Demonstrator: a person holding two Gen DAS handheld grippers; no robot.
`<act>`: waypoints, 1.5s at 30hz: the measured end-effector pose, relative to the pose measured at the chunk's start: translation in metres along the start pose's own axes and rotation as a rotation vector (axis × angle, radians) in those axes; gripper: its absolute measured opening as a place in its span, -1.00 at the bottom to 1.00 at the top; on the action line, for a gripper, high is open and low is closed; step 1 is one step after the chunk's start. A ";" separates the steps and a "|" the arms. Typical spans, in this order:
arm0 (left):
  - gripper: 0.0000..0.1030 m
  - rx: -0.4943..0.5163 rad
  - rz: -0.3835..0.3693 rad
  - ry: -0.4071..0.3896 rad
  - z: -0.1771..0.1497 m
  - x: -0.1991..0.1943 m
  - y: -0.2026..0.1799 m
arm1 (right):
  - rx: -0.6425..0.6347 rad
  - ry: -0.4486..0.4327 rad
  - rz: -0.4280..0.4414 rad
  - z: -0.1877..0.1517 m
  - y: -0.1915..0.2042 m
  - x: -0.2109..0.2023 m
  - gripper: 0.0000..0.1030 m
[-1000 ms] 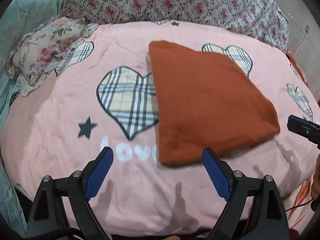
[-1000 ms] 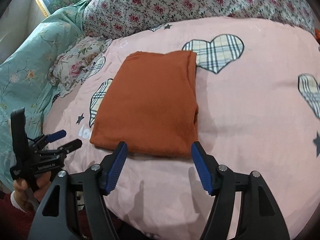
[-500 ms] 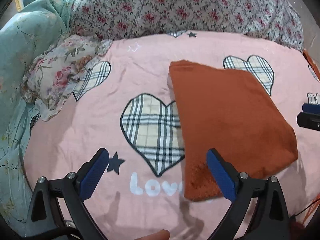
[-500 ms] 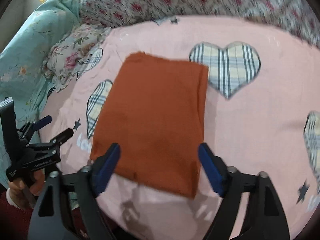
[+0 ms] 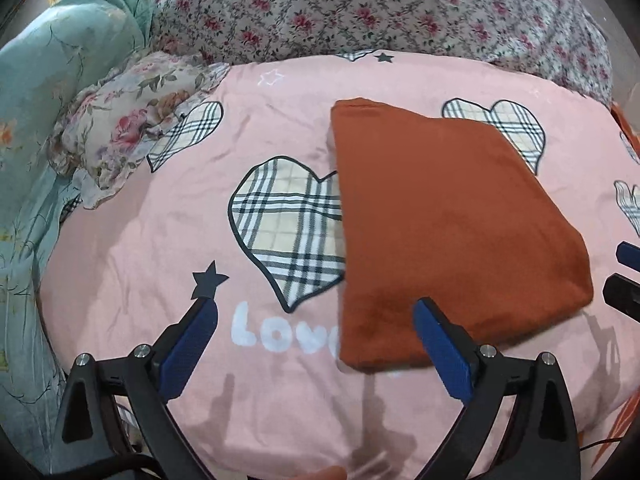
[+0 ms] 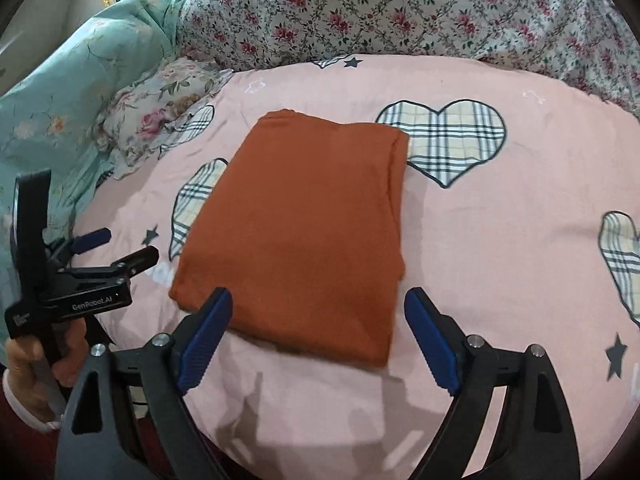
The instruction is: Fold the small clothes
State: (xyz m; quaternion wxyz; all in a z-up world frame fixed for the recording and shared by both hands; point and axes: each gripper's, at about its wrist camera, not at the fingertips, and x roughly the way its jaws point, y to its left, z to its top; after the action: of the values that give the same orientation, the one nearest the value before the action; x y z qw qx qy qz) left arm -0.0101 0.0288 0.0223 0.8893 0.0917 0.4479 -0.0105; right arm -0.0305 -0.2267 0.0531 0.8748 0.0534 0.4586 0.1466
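A rust-orange garment [image 5: 448,232] lies folded into a flat rectangle on the pink bedspread [image 5: 160,280]; it also shows in the right wrist view [image 6: 304,232]. My left gripper [image 5: 316,312] is open and empty, held above the bed at the garment's near left corner. My right gripper [image 6: 318,304] is open and empty, just above the garment's near edge. The left gripper also shows in the right wrist view [image 6: 120,246], held in a hand at the left. The right gripper's fingertips [image 5: 628,254] show at the right edge of the left wrist view.
A floral quilt [image 6: 400,12] is bunched along the far side of the bed. A teal floral blanket [image 5: 48,92] and a ruffled floral pillow [image 5: 132,120] lie at the left. The bedspread [image 6: 500,240] has plaid hearts, stars and white lettering.
Both grippers have drifted a little over the bed and stayed open. The garment has stayed folded in place.
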 end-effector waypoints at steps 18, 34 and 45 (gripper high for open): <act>0.91 0.011 -0.056 0.028 0.007 0.022 -0.004 | -0.022 0.024 0.002 0.010 -0.002 0.022 0.74; 0.91 -0.077 -0.195 0.105 0.042 0.081 0.015 | 0.180 0.013 0.058 0.063 -0.053 0.080 0.69; 0.92 -0.051 -0.174 0.147 0.045 0.112 0.006 | 0.222 0.012 0.072 0.080 -0.067 0.106 -0.77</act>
State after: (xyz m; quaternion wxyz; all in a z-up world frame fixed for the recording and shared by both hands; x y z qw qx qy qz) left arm 0.0934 0.0338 -0.0398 0.8517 0.0305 0.5185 -0.0696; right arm 0.1059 -0.2550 0.0004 0.8548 0.1655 0.4753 0.1264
